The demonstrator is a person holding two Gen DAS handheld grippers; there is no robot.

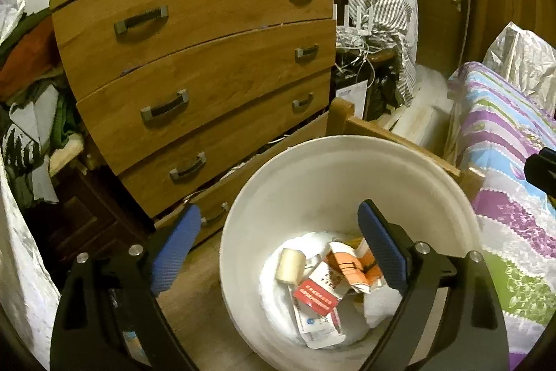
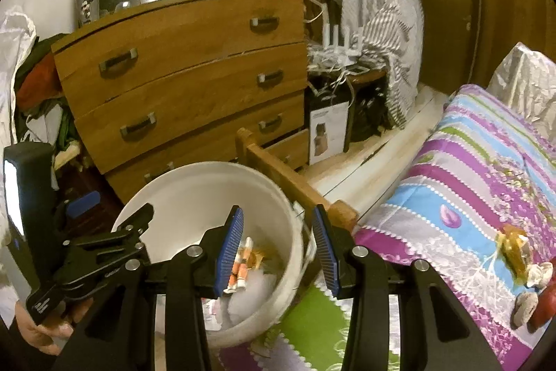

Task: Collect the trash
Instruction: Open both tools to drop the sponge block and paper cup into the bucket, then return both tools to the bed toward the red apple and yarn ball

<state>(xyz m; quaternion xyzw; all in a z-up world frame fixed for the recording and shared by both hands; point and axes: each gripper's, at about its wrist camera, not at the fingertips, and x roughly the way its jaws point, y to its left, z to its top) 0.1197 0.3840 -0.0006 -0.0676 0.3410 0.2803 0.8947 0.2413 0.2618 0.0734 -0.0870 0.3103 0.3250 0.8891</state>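
**Both tongs empty over the bin; scraps wait on the bed**

Farthest left, the left gripper hangs over the white bin, its blue pads spread wide with nothing between them. Below it the bin already holds a pale roll, a red-and-white carton and an orange packet on white wadding. Behind stands the wooden dresser.

Moving right, the right gripper sits at the bin's rim, jaws parted moderately and likewise holding nothing. Beyond it lies the striped bedspread, and near its right edge the remaining trash: a yellowish wrapper and crumpled scraps (what exactly they are is hard to tell).

The next fetch probably falls to the right tongs. Best to approach the wrapper low, pinch its bunched middle without snagging the cloth, and release only once fully above the bin.
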